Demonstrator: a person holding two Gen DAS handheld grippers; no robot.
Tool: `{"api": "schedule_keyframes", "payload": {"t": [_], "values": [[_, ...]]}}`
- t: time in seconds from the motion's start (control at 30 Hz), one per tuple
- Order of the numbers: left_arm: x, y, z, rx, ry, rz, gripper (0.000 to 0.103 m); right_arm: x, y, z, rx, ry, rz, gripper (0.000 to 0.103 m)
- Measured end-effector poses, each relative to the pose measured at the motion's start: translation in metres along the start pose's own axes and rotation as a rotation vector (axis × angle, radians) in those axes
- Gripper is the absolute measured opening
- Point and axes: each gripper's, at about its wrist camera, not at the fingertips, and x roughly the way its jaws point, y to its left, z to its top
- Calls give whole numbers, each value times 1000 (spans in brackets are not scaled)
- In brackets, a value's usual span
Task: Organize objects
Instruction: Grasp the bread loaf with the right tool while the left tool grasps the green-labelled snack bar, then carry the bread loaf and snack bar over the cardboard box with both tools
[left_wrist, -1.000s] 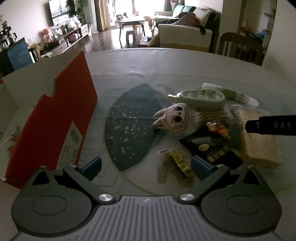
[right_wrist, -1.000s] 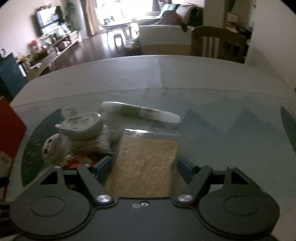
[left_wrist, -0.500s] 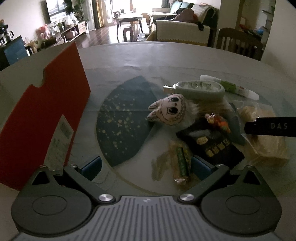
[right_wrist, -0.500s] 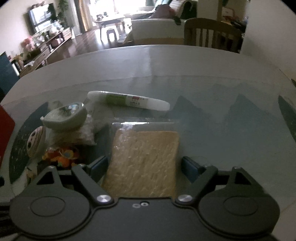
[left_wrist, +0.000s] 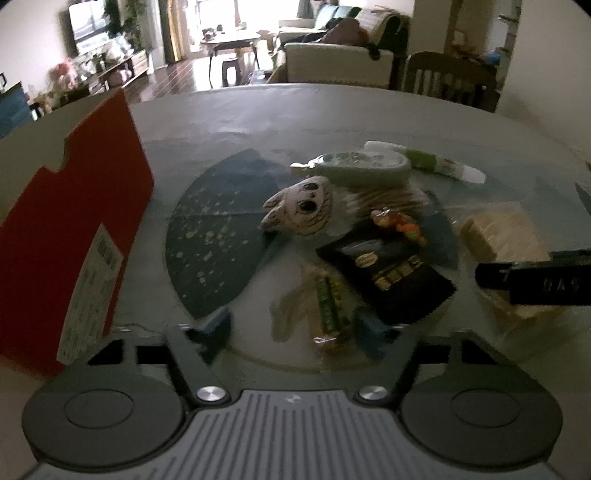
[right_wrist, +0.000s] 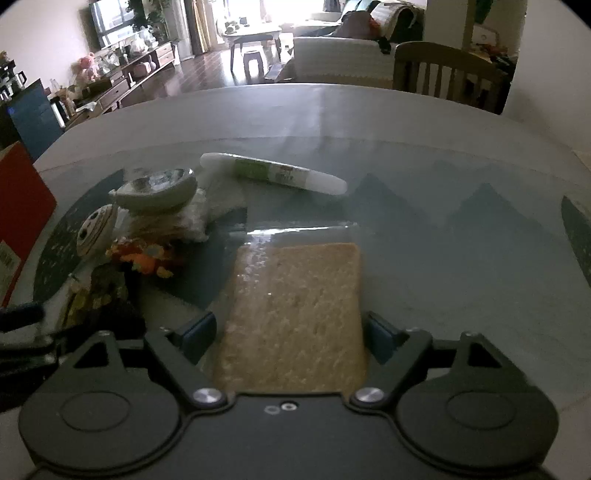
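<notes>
Objects to be organised lie in a loose cluster on the round table (right_wrist: 406, 147). Nearest the right gripper (right_wrist: 290, 334) is a wrapped biscuit slab (right_wrist: 295, 310), which lies flat between the spread blue fingers (right_wrist: 197, 328); a small gap is seen on each side, so nothing is clamped yet. The slab's long axis runs straight away from the right wrist camera, its far short edge pointing toward the white tube (right_wrist: 273, 173), which lies crosswise beyond it.

The left gripper (left_wrist: 291, 330) is also held wide and empty, low over a small green-labelled packet (left_wrist: 328, 306) just beside a black sachet (left_wrist: 384, 269); a plush toy head (left_wrist: 299, 210) lies farther off, and a red box (left_wrist: 81, 229) stands at the left.

For a sound pick, the fingers are best closed evenly on the slab's long sides, with gentle force so the crackly wrapper is not slipped and the biscuit not crushed.
</notes>
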Motion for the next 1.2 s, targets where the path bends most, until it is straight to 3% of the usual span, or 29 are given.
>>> {"api": "schedule_keyframes", "payload": {"t": [0.13,0.3,0.73,1.2], "values": [[-3,-3,3,22,5,-23,35,-7,-2,-2,10,8,5,74],[-4,-1,3,18,14,-56,22,-14,-6,-7,29,25,25,72],[-31,19,-7,-52,5,-121,22,-64,8,-19,36,24,81,71],[-100,61,-1,-70,-66,-180,22,-118,73,-7,0,-35,145,71]]}}
